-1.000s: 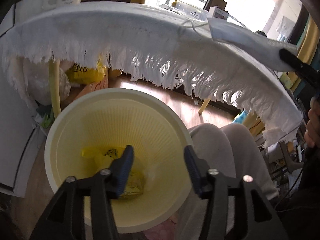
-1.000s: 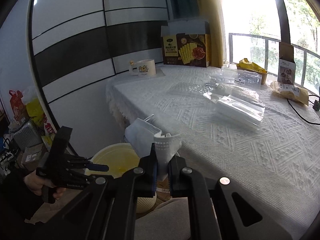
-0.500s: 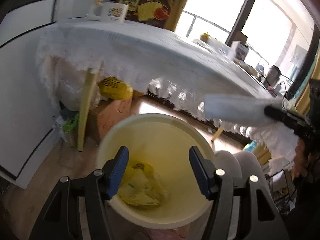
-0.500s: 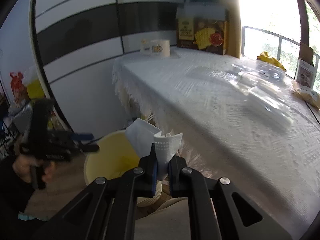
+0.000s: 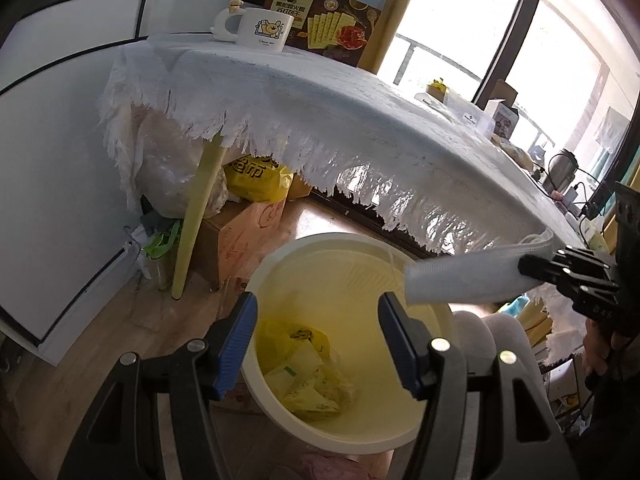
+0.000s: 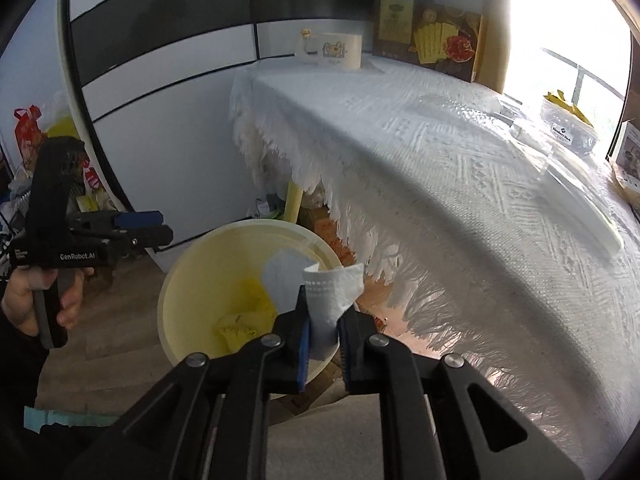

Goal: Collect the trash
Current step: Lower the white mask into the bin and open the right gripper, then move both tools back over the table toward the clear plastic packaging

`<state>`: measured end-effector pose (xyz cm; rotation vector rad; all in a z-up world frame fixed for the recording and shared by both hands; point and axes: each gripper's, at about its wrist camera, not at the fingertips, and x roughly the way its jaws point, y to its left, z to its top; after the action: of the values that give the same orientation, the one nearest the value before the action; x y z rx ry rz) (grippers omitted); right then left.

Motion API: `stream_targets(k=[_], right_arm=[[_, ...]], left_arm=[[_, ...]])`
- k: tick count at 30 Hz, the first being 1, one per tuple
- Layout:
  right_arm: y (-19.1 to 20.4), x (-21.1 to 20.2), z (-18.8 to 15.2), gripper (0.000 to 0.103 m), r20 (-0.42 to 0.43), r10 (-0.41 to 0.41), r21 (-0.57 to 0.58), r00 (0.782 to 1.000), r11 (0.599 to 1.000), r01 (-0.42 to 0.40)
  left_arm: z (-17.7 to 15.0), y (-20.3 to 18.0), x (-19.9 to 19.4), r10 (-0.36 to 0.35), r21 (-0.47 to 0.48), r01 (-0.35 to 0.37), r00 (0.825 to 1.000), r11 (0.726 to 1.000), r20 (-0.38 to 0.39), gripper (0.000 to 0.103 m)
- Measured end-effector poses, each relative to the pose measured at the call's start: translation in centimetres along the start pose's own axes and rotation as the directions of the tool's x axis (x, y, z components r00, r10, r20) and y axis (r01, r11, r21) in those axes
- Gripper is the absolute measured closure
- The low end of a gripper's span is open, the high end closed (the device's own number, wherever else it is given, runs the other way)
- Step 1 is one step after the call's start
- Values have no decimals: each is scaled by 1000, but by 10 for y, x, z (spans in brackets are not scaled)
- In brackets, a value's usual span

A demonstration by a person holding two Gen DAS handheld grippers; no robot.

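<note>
A cream plastic bin (image 5: 416, 436) stands on the floor beside the table; it also shows in the right wrist view (image 6: 168, 292). Yellow wrappers (image 5: 308, 372) lie in its bottom. My left gripper (image 5: 316, 344) is open and empty just above the bin's mouth. My right gripper (image 6: 323, 332) holds a white face mask (image 6: 328, 292) over the bin's rim; its jaws have parted slightly, but the mask still sits between them. In the left wrist view the mask (image 5: 460, 280) hangs over the bin's right edge.
The table with a fringed white cloth (image 6: 440, 152) carries a mug (image 5: 262, 30), a cracker box (image 5: 328, 26) and clear plastic packaging (image 6: 568, 184). Under it are a yellow leg (image 5: 196, 216), a yellow bag (image 5: 256, 176) and a cardboard box (image 5: 244, 236). A knee (image 5: 492, 332) is beside the bin.
My right gripper has carried the mask off the table edge and down over the bin, and its jaws have loosened. My left gripper has pulled back and up from the bin.
</note>
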<state>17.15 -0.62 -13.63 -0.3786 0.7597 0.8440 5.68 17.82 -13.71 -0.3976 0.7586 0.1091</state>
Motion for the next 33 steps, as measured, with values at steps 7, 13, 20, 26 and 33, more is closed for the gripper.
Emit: stream_targets(k=[7,13,20,26,33], right_arm=[[4,-7,0,74,17,18,-6,1000,1000,-18],[-1,-17,-3,74,38,22,2,999,1000,-22],[-14,-33,-7,74,73,15,21,997,1000,-16],[-32,-48,-11,74,109,-5,46,994,999,-1],[-66,-60,-16,74,138,-42,94,989,995,29]], left_arm=[[2,-5,-5,0,7,0,1000,1000,10,40],[4,-14,-8,1,28,-1,1000,1000,12,40],[11,-34,-13,-10,64,8,1000,998,28,40],[20,-58,-9,-27,105,24,999,994,33,40],[33,-85,2,-45,148,40,998,988,32,40]])
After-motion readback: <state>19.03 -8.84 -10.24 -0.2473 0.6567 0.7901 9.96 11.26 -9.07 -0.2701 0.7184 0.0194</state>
